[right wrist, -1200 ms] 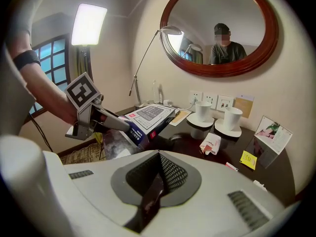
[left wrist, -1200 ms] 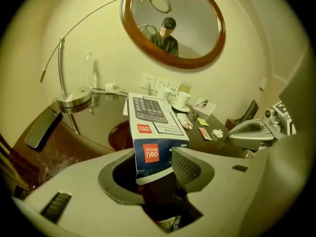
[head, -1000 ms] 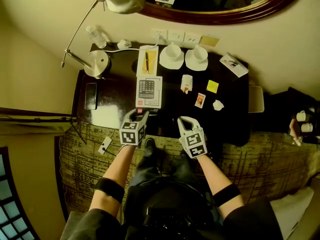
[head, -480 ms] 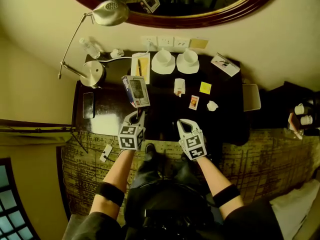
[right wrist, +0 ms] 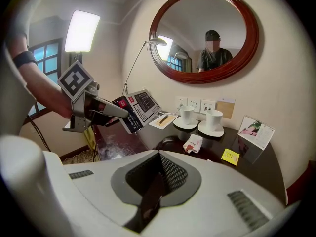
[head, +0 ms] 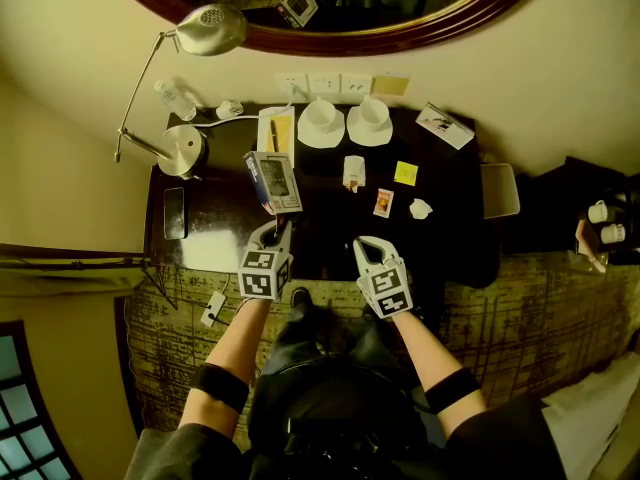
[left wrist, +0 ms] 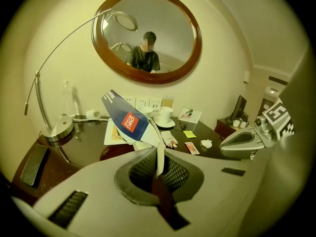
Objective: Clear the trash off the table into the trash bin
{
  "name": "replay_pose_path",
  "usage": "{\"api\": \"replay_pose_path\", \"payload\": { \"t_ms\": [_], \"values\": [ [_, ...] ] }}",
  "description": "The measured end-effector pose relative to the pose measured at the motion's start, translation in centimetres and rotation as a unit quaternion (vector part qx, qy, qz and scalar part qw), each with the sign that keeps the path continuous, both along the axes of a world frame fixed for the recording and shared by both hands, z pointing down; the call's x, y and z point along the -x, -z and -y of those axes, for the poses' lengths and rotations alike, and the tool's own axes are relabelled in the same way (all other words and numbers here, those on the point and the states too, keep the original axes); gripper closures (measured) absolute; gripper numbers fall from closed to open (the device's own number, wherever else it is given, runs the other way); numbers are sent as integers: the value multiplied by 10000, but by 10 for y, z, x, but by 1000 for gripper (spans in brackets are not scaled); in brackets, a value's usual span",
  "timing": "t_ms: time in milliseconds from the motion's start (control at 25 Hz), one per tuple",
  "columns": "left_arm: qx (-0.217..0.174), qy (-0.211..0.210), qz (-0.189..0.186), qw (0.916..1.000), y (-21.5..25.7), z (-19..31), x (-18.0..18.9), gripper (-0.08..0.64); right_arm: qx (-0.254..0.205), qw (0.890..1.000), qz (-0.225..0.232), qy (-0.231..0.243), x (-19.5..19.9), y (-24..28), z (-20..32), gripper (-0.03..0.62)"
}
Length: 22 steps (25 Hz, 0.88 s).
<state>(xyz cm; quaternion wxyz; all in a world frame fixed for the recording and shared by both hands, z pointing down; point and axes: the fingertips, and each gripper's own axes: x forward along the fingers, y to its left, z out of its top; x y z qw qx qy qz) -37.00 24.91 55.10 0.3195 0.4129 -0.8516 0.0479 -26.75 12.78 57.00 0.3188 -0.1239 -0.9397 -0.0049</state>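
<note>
Far left of the left claw (head: 281, 225), on the dark bench (head: 460, 218): lamp (head: 185, 149) and a dark, phone-like slab (head: 174, 212).

Left claw clamped on the lower edge of a flat box (head: 273, 181). Box tilted, raised off the bench, just ahead of and above the claw. Beyond the box, near the wall: notepad (head: 276, 131) with a pen.

Right claw (head: 363, 242) beside the left one, jaws together on nothing, hovering over the near bench edge. Ahead of the right claw, lying on the bench: white wrapper (head: 354, 172), small card (head: 384, 202), yellow note (head: 405, 173), crumpled paper (head: 421, 208). Further ahead, by the wall: cups (head: 321, 120) on saucers.

Progress, as a judgement: early. One piece lifted but not yet binned; four small scraps left to collect.

Notepad: trash or not, unclear. No bin seen for certain. Pale square shape (head: 500, 190) past the bench's right end, well right of the right claw, possibly the bin. Print on the scraps too small to read.
</note>
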Motion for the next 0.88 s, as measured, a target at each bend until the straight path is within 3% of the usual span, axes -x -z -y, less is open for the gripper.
{"api": "replay_pose_path", "payload": {
  "t_ms": [320, 520, 720, 880],
  "values": [
    [-127, -786, 236, 9965, 23, 61, -15, 560, -55, 9974, 194, -695, -19, 16, 39, 589],
    [-219, -1694, 214, 9851, 38, 131, -56, 559, -111, 9883, 301, -1489, -56, 26, 93, 589],
    [-321, -2796, 298, 9591, 45, 214, -117, 559, -187, 9658, 359, -2560, -122, 32, 156, 589],
    [-414, -3742, 321, 9259, 49, 281, -188, 559, -238, 9356, 364, -3503, -196, 37, 205, 589]
  ]
}}
